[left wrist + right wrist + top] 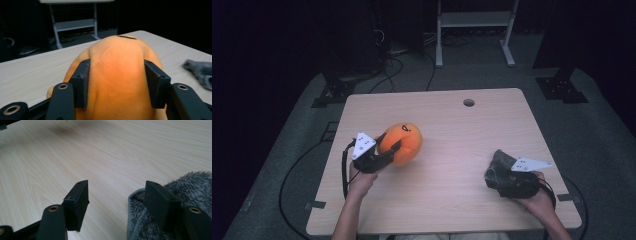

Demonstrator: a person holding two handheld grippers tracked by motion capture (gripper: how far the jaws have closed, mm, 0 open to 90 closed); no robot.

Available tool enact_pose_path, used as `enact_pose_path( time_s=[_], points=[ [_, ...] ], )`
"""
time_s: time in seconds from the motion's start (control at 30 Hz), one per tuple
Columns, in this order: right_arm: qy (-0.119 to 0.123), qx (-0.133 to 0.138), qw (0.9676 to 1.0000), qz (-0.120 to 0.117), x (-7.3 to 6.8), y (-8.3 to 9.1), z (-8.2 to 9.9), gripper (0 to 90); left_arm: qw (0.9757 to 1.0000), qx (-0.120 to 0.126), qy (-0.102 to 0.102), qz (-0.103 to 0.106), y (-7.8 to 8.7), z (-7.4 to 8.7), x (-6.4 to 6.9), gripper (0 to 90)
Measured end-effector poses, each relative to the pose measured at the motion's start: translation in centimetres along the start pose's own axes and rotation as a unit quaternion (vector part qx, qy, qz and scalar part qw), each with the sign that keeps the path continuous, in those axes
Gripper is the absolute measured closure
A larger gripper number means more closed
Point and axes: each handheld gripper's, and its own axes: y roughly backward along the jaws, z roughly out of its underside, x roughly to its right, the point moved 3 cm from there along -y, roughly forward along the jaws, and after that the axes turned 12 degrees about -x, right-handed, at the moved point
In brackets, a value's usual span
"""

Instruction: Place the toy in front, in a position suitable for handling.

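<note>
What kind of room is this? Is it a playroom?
Probably not: it looks like a dim lab or recording room. A bare wooden table stands on grey floor, black cables trail behind it, and a white metal stand sits against a dark backdrop.

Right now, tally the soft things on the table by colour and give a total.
Orange: 1, the orange plush toy, clamped in the left gripper
Grey: 1, the grey fuzzy cloth, beside the open right gripper
Total: 2
</note>
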Motion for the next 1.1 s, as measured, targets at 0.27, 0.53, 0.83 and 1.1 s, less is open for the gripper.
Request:
enact_pose_path(
  time_s=[0.27, 0.53, 0.83, 1.1],
  points=[
    [-0.003, 0.002, 1.0000, 0.002, 0.2, 0.1, 0.0, 35.5, 0.9982, -0.009, -0.038, 0.046, -1.5, -0.5, 3.9, 45.5],
    [-0.004, 0.003, 1.0000, 0.004, 0.3, 0.2, 0.1, 35.5, 0.9951, -0.021, -0.060, 0.076, -2.7, -0.3, 6.5, 45.5],
    [-0.004, 0.005, 1.0000, 0.006, 0.3, 0.3, 0.1, 35.5, 0.9895, -0.023, -0.084, 0.115, -3.9, 0.1, 8.9, 45.3],
    [-0.007, 0.007, 0.9999, 0.009, 0.3, 0.4, 0.1, 35.5, 0.9817, -0.036, -0.120, 0.143, -5.5, 1.1, 11.2, 45.0]
  ],
)
